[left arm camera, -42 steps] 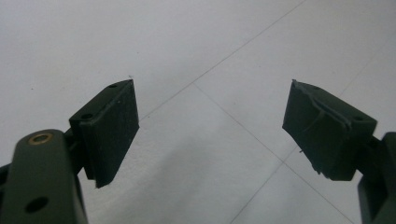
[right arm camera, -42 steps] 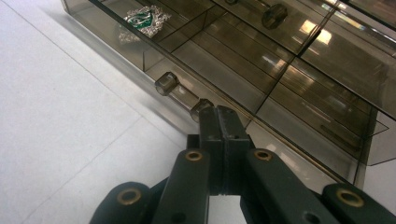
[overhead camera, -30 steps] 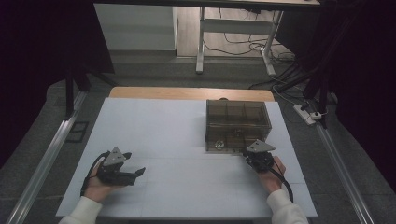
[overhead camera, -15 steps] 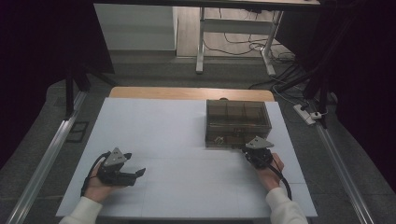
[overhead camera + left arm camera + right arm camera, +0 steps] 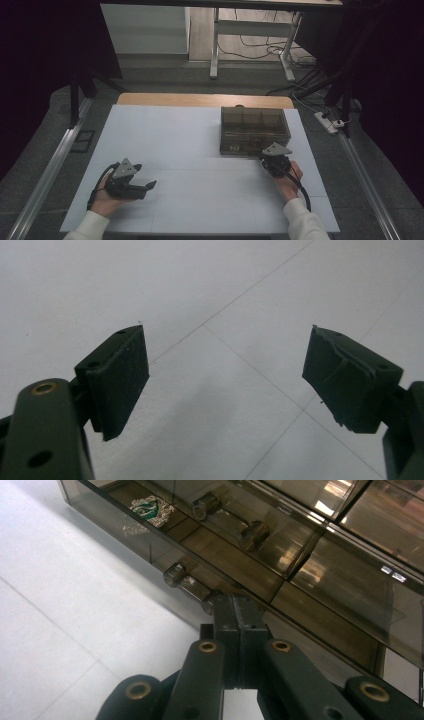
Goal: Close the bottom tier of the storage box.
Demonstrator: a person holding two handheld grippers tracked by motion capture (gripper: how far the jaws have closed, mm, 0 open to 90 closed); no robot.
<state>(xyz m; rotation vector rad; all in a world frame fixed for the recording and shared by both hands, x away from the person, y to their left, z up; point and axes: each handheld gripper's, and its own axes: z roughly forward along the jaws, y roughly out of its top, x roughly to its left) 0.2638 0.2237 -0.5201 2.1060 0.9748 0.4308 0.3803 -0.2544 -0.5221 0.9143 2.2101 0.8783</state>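
Resting low on table (image 5: 200,165), left hand (image 5: 107,197) holds left tongs (image 5: 145,186) level near front-left corner, pointing toward table centre; jaws spread wide, nothing between, bare white surface beneath. Right hand (image 5: 287,182) stretches forward, right tongs (image 5: 267,156) clenched tight, jaws pressed together, tips at front wall of smoked clear box (image 5: 255,131), just beside small clear latch (image 5: 182,580); contact uncertain. Box sits right of centre, lid down.

Smoked plastic box (image 5: 255,130) blocks table's (image 5: 170,135) far right part; left and middle surface open to near edge.
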